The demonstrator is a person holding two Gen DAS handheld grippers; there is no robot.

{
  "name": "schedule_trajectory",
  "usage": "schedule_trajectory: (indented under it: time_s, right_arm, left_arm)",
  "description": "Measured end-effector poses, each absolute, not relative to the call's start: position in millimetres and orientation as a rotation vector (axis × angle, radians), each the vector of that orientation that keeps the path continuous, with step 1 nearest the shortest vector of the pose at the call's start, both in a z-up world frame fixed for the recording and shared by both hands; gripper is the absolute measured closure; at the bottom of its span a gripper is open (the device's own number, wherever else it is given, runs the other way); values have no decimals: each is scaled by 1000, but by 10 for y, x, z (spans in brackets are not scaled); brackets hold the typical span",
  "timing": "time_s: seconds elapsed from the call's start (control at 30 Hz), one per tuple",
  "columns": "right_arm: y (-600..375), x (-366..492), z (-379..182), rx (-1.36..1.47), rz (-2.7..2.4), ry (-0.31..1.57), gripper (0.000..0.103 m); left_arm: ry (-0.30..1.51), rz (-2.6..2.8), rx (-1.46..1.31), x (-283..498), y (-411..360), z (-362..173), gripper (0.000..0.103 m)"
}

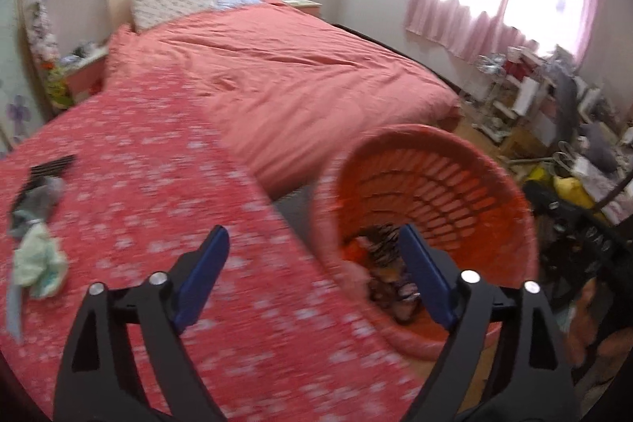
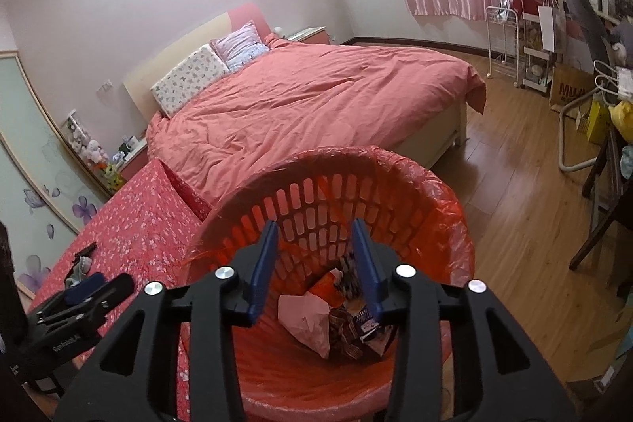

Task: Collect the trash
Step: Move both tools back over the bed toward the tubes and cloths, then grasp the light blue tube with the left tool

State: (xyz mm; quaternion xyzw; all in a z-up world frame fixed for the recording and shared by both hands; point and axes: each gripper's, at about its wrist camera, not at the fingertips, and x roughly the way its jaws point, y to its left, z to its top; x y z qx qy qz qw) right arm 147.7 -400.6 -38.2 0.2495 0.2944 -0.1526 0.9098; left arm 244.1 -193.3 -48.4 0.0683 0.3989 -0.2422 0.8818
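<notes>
An orange slatted basket (image 1: 455, 192) lined with a red bag stands beside a surface under a red floral cloth (image 1: 158, 184). My left gripper (image 1: 313, 230) is open wide over the cloth's edge and the basket's rim, with nothing between its fingers. On the cloth at the left lie a crumpled pale green tissue (image 1: 39, 263), a grey scrap (image 1: 35, 200) and a black comb-like thing (image 1: 51, 165). My right gripper (image 2: 314, 224) is open above the basket (image 2: 356, 153), holding nothing. Pink paper (image 2: 304, 319) and wrappers (image 2: 356, 319) lie inside. The left gripper (image 2: 83, 287) shows at lower left.
A bed with a pink duvet (image 2: 316, 97) lies behind the basket. Wooden floor (image 2: 514, 184) runs to the right. Cluttered shelves and bags (image 2: 554, 46) line the right wall under a curtained window, and a dark chair (image 2: 605, 204) stands at the right edge.
</notes>
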Motion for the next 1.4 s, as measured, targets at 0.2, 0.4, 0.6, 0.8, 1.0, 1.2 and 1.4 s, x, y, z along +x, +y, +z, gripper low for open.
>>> schedule_trajectory:
  time_s: [0.2,0.4,0.6,0.8,1.0,1.2,1.4]
  right_arm:
    - [-3768,1515,-312,459,-294,617,54]
    - [-3502,1575,-269,425,-239,633,54]
    - [-3043,1713,-297,385,-152,676,54]
    - [-2574,1853,-318,339,-65,716,54]
    - [-2309,1962,-312,305,-26,736,54]
    - [-2231,2000,-335,296,-10,751,54]
    - [-2163,2000,-339,290,4,759,54]
  left_arm:
    - [822,-377,141,2460,-1271,-468,12]
    - [829,-212,113,2500,-414,-464,12]
    - [834,-33,46,2563,507,-485,12]
    - [876,9,43,2760,869,-612,18]
    - [899,-16,110,2999,771,-734,33]
    - [913,-30,109,3155,725,-816,48]
    - [917,-29,101,3113,784,-809,75]
